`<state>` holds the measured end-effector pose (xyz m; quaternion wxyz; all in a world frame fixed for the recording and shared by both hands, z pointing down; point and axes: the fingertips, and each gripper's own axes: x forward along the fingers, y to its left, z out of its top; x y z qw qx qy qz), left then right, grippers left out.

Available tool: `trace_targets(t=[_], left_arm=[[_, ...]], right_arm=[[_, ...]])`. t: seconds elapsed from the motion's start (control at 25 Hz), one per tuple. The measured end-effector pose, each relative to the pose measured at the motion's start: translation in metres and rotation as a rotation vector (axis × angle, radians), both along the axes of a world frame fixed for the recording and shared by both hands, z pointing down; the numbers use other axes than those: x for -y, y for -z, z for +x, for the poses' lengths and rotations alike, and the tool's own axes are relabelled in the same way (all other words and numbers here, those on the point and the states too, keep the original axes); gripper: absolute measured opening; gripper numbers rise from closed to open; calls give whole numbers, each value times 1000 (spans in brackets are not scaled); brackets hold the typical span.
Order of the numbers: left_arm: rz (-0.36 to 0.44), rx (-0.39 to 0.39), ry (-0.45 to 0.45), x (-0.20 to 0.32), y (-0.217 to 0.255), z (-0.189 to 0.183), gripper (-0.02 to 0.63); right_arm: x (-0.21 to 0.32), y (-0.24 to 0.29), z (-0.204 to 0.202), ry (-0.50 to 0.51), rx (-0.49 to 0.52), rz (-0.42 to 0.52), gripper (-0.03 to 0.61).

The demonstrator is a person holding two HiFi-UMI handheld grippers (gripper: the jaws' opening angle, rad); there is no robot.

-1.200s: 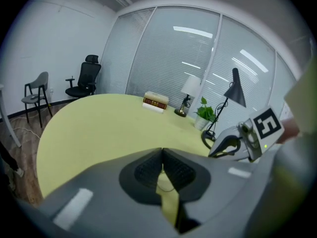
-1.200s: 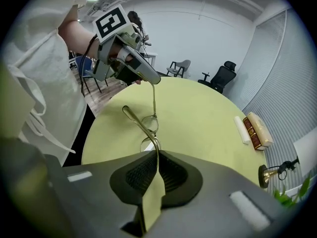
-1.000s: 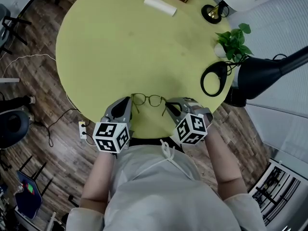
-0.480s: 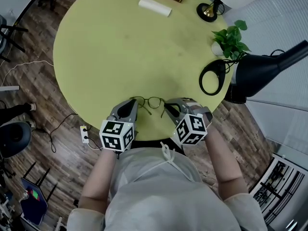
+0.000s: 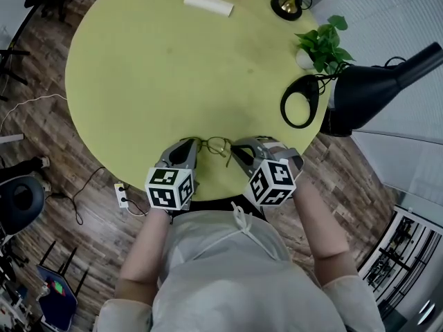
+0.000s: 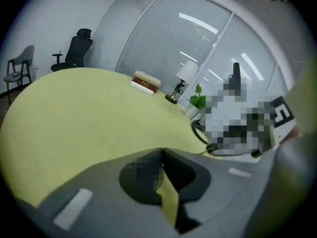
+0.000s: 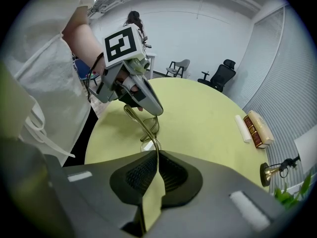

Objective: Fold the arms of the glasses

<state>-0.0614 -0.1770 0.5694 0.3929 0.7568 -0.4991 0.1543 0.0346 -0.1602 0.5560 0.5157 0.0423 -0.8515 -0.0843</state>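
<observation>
My round yellow table (image 5: 152,68) has the glasses (image 5: 216,144) at its near edge. Both tools are clamped on them, the right gripper (image 5: 237,149) on one arm and the left gripper (image 5: 191,149) apparently on the other. I judge neither arm folded flat yet. Only the right gripper view shows the wire entering its jaws.
</observation>
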Motion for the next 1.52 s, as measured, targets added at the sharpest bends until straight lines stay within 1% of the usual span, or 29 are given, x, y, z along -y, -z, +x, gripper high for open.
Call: trace_targets(t=[0.28,0.52,0.84,1.08,1.28,1.4,1.52], left_arm=[[-6,30,-11,1,-15,7,6],[-24,48,-6,-1,-27,6,6],[-36,37,3,2,-30,7,6],[-28,31,-17,-9,-18,10,6],[-69,58,-33,-37,-26,3,6],[-97,92,-12,-46,-38,-6,6],[-132,97,14,-46,-48,-11,6]], right_arm=[[1,-1,2,-29,10,-3,14],[-2,-2,3,-42,6,-15,14],[-3,-2,3,-39,10,-19,14],[-5,-3,4,-29,1,-26,14],[-4,-2,3,-21,-5,-33,15],[-3,-1,2,-14,-8,-25,15],[-3,-2,3,-3,-11,-20,15]])
